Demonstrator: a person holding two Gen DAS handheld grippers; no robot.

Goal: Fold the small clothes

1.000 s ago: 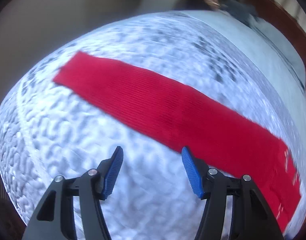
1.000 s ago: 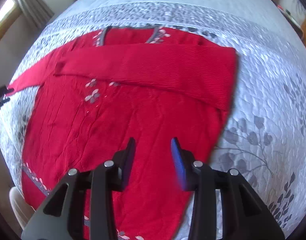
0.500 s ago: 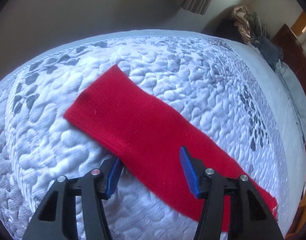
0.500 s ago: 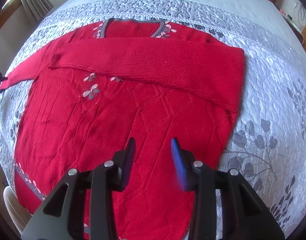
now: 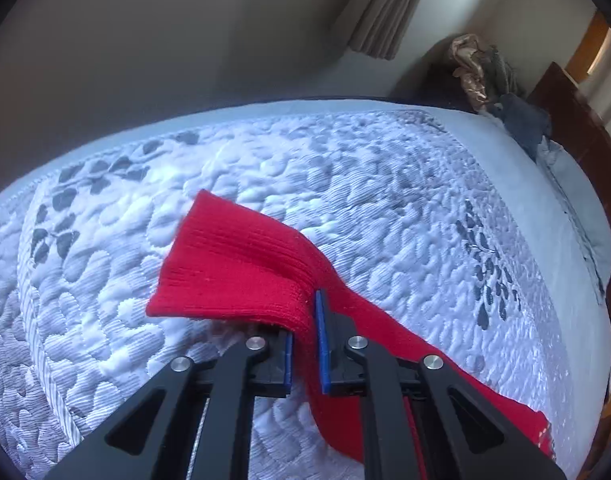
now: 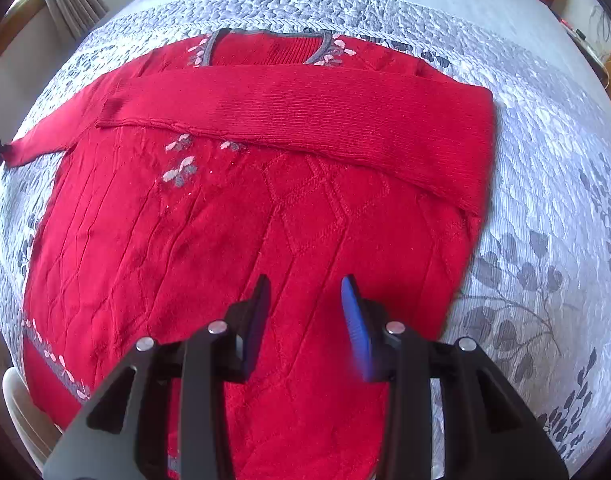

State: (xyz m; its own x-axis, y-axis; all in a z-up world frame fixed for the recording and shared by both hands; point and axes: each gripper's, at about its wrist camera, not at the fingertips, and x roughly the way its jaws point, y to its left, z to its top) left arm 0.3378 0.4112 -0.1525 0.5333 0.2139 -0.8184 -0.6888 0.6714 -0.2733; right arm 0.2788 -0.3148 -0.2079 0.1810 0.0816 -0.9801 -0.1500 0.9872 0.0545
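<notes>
Sweater point(image 6: 233, 240), sleeve point(image 5: 241, 264) pinched by left gripper point(image 5: 303, 336)

**What I can't make out from where I sit**

My left gripper point(image 5: 303, 334) has just clamped down on the red sleeve point(image 5: 241, 276), so the pinched knit is buried between my pads. Its far end runs off the frame's lower right. In the right view, the sweater point(image 6: 209, 240) hem disappears behind my right gripper point(image 6: 305, 312) arms. That pile point(image 5: 485, 68) beyond the bed point(image 5: 385, 184)? Too small and murky to identify.
</notes>
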